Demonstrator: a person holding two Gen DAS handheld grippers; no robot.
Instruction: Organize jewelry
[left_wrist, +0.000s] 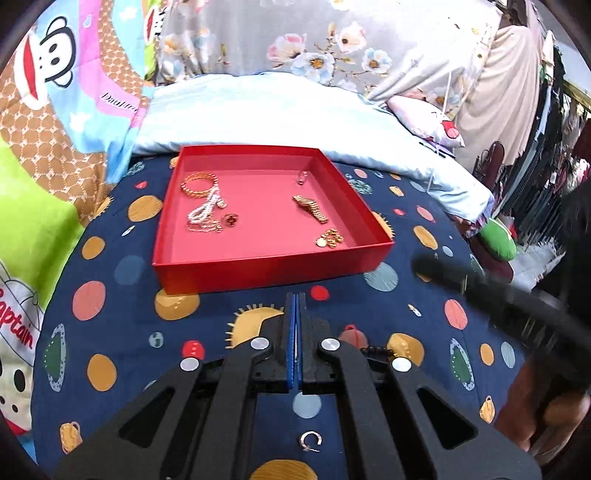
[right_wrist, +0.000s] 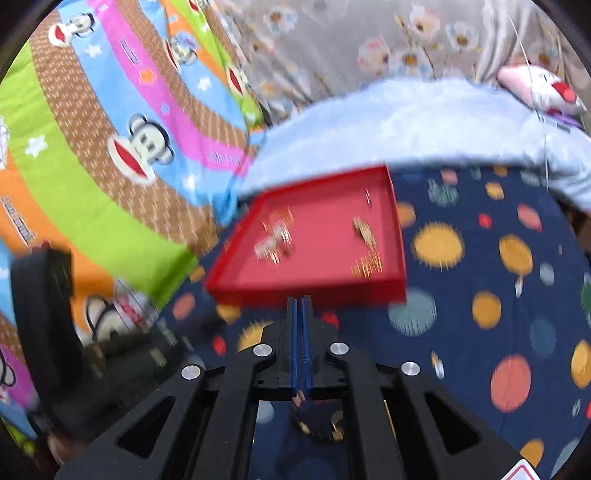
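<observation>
The left gripper (left_wrist: 295, 295) is fully closed, its blue pads pressed together with nothing visible between them, and sits over the dark blue planet-print cloth (left_wrist: 110, 306) just short of the near wall of the red tray (left_wrist: 273, 267). The right gripper (right_wrist: 300, 298) is closed to a thin slit; a dark beaded strand with gold pieces (right_wrist: 317, 424) hangs below its pads, apparently pinched between them, though the view is blurred.

The tray is a shallow, square, open box resting on the cloth. Contents, left side: a coiled gold bangle (left_wrist: 197, 184), a white pearl strand (left_wrist: 205, 210), a thin gold chain (left_wrist: 205, 227) and a ring with a red stone (left_wrist: 231, 218), all close together. Right side: a gold watch (left_wrist: 310, 207) lying flat, a small gold chain with a disc charm (left_wrist: 330, 238) near the front right corner, and a small silver piece (left_wrist: 302, 178) near the back wall.

Outside the tray, a silver open ring (left_wrist: 310, 441) lies on the cloth beneath the left gripper's frame. A dark beaded strand (left_wrist: 380, 350) lies just right of the left fingers.
</observation>
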